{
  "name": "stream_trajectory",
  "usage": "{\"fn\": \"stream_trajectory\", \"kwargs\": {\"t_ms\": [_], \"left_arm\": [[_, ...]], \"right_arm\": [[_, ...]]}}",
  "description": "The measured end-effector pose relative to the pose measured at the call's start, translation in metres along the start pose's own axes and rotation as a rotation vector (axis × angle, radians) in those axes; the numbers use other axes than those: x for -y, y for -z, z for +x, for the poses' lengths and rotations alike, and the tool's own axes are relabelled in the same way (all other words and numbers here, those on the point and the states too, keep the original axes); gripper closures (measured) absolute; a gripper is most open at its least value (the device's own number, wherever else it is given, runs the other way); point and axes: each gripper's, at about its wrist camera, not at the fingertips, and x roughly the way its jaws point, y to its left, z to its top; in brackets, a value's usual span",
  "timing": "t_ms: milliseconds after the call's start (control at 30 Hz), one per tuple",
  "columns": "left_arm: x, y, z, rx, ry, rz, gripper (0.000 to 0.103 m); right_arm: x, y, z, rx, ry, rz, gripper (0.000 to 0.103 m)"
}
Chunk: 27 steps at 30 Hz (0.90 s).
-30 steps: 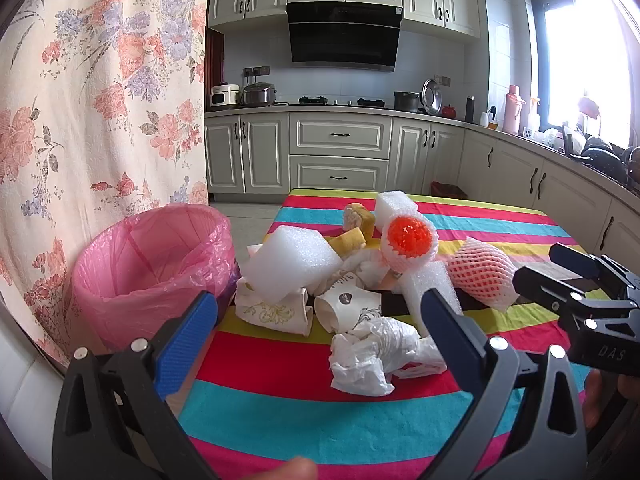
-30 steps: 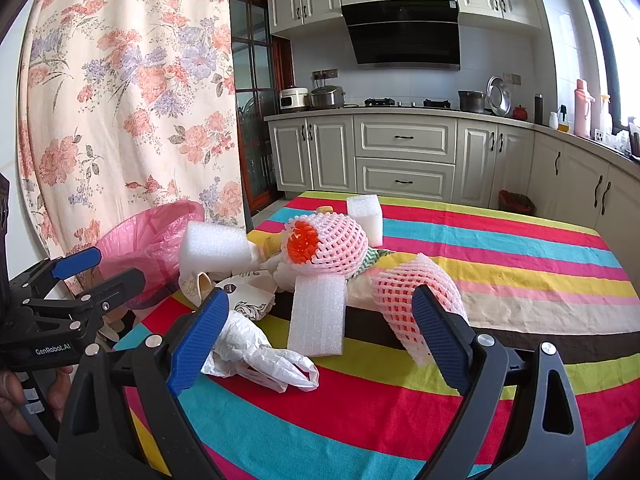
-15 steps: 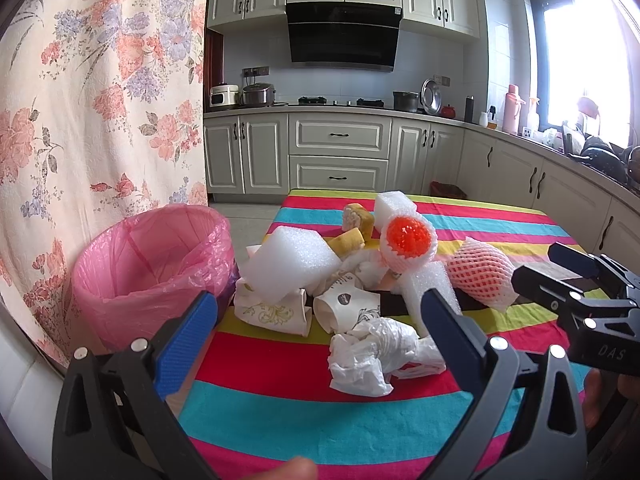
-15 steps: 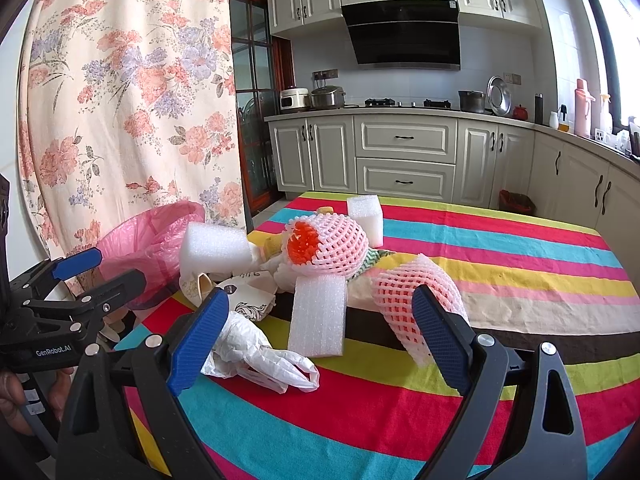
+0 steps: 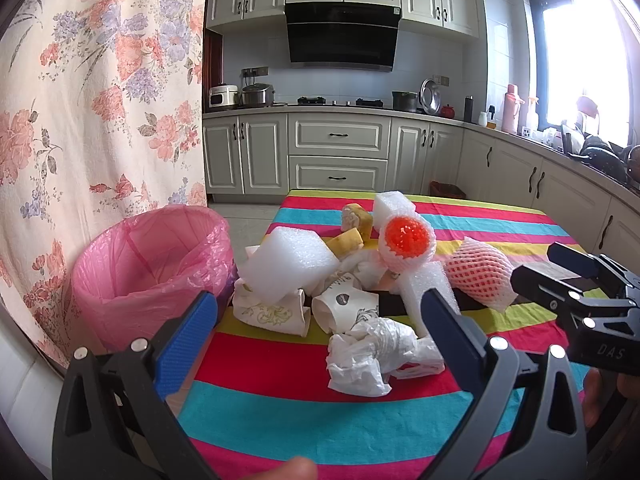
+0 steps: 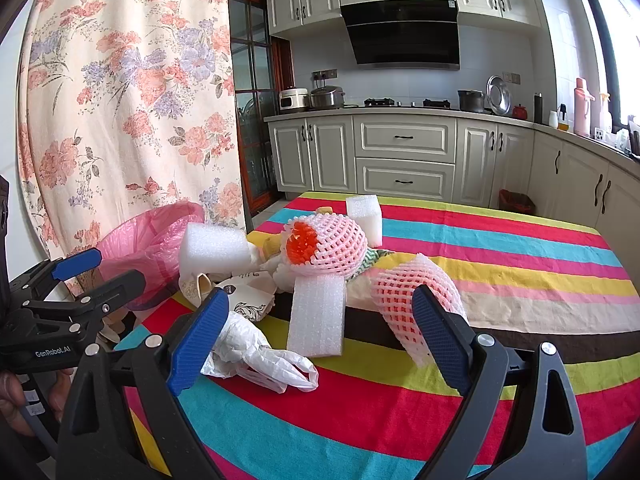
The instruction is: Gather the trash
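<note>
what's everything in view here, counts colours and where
bin: 1, pink liner, off the table's left edge
tablecloth: 1, striped in many colours, over the table
foam blocks: 3, white, in the pile: one left, one far end, one near
fruit in net sleeve: 1, orange in pink-white net, pile centre
empty net sleeve: 1, pink-white, right of the pile
paper cups: 2, white with print, lying at the pile's near side
crumpled plastic bag: 1, white, nearest on the table
yellowish scraps: 2, behind the pile; what they are is unclear
curtain: 1, floral, left
left tool: 1, black with blue pads, open
right tool: 1, same, open
</note>
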Motion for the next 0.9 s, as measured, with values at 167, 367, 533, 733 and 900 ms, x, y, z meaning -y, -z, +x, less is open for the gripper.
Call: {"fn": "stream_trajectory", "kwargs": {"t_ms": [167, 367, 533, 733, 900], "left_arm": [[0.0009, -0.0002, -0.0006, 0.001, 0.000, 0.001, 0.004], [0.0015, -0.0006, -0.0006, 0.001, 0.000, 0.001, 0.004], [0.0017, -0.0005, -0.0006, 0.001, 0.000, 0.002, 0.004], [0.0025, -0.0008, -0.0012, 0.001, 0.001, 0.003, 0.004], [0.0039, -0.0020, -0.0017, 0.002, 0.000, 0.004, 0.004]], "right_arm": [[0.0007, 0.0005, 0.0004, 0.000, 0.000, 0.001, 0.016], [0.0009, 0.0003, 0.0002, 0.000, 0.000, 0.001, 0.016], [0.0008, -0.0001, -0.0001, 0.001, 0.001, 0.001, 0.016], [0.0010, -0.0001, -0.0001, 0.002, -0.001, 0.001, 0.016], [0.0018, -0.0007, -0.0006, 0.001, 0.000, 0.003, 0.016]]}}
